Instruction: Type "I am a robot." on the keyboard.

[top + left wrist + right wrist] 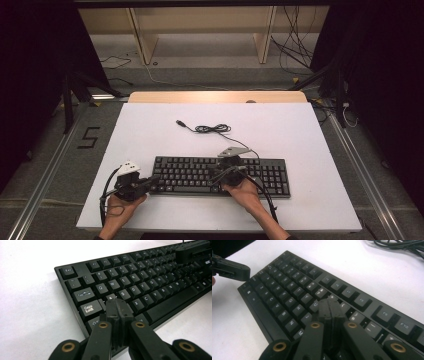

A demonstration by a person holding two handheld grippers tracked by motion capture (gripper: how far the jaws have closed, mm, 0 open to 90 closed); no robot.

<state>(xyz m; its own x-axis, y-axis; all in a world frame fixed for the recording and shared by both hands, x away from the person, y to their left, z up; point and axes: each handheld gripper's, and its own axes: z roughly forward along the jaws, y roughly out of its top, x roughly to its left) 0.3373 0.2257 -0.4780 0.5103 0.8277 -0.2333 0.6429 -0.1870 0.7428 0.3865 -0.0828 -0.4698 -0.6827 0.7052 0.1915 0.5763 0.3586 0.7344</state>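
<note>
Keyboard (220, 175) on white table (150, 130) | L gripper (117, 308) + R gripper (331, 308) jaws closed, empty | grey floor (380, 165)

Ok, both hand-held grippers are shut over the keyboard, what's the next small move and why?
Probably ease the left hand-held gripper straight down to press the key beneath it. Its closed tips sit over the A key area of the keyboard, and the right hand-held gripper is poised over the right-hand keys, a typing stance.
</note>
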